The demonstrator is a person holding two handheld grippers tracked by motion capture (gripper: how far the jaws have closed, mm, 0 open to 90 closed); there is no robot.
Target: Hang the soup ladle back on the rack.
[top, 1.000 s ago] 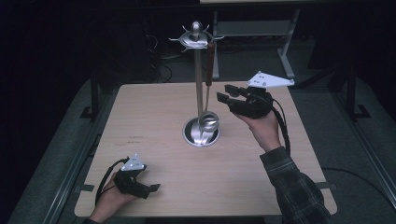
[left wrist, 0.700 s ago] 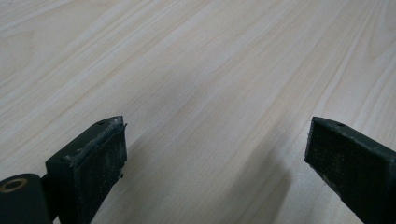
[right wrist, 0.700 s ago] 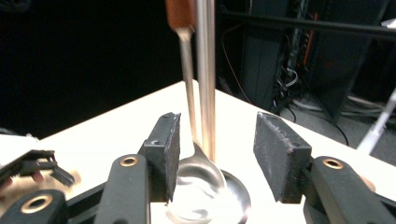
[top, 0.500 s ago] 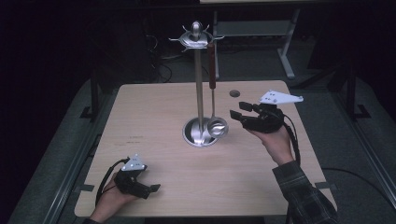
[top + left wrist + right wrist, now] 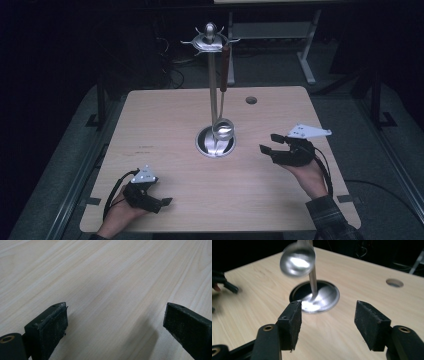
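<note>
My right gripper (image 5: pixel 272 145) sits low over the table (image 5: pixel 165 115) just right of the stand (image 5: pixel 216 142), wrist near the right edge, jaws pointing left at the base; they have just been opening and now stand apart with nothing between them, while the ladle (image 5: pixel 223 129) hangs from the stand's top, its bowl just above the base. My left gripper (image 5: pixel 162 204) rests at the near left corner, jaws wide over bare wood. My right forearm is cut off by the frame's bottom edge, and the ladle's bowl is blurred in the right gripper view.
</note>
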